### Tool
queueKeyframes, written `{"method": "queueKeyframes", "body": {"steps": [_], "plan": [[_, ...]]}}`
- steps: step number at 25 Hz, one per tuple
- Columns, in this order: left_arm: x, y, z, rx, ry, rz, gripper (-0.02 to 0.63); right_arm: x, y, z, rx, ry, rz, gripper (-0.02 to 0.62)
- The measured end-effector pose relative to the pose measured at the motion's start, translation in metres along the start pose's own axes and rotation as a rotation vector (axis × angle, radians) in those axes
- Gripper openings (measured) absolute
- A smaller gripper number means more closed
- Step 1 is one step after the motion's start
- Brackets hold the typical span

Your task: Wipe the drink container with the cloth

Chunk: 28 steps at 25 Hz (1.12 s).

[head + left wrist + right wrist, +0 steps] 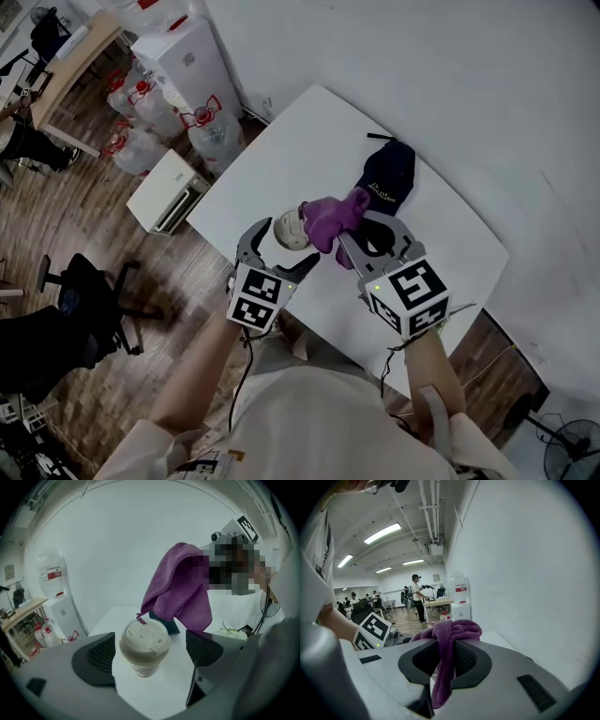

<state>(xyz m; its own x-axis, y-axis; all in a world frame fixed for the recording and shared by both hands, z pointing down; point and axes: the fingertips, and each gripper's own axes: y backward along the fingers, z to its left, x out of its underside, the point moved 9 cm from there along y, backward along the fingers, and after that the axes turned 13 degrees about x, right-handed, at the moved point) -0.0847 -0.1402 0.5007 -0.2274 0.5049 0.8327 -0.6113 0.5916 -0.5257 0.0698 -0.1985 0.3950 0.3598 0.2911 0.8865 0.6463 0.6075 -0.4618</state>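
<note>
In the head view the purple cloth (pixel 335 217) hides the side of the cup (pixel 291 230) nearest the right fingers (pixel 403 236). A dark bag (pixel 386 178) just beyond those fingers sits partly behind them, its print too small to read. In the right gripper view the cloth's lower end drops from sight beneath the fingers.

I see a dark cap (pixel 386 178) on the white table (pixel 281 159), and probably water jugs (pixel 136 150) beside it on the floor (pixel 56 216).
</note>
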Motion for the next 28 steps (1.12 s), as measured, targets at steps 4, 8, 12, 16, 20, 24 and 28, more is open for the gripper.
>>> {"method": "queueKeyframes", "body": {"steps": [4,8,12,16,20,24,28], "plan": [[0.019,-0.018,0.008,0.002,0.04,0.013,0.456,0.011,-0.014,0.003,0.003,0.019,0.053,0.075],[0.028,-0.03,0.014,-0.009,0.034,-0.004,0.454,0.021,-0.021,0.005,0.009,0.019,0.098,0.077],[0.034,-0.04,0.02,0.002,0.043,-0.019,0.453,0.029,-0.032,0.004,0.017,0.026,0.136,0.077],[0.038,-0.041,0.02,0.007,0.039,-0.039,0.453,0.035,-0.045,0.009,0.008,0.03,0.17,0.077],[0.037,-0.043,0.022,0.047,0.008,-0.016,0.453,0.038,-0.063,0.013,-0.005,0.046,0.196,0.077],[0.037,-0.044,0.023,0.065,0.01,-0.004,0.452,0.04,-0.084,0.02,0.009,0.081,0.226,0.077],[0.036,-0.045,0.025,0.084,0.015,0.006,0.451,0.033,-0.102,0.035,-0.018,0.141,0.25,0.075]]}}
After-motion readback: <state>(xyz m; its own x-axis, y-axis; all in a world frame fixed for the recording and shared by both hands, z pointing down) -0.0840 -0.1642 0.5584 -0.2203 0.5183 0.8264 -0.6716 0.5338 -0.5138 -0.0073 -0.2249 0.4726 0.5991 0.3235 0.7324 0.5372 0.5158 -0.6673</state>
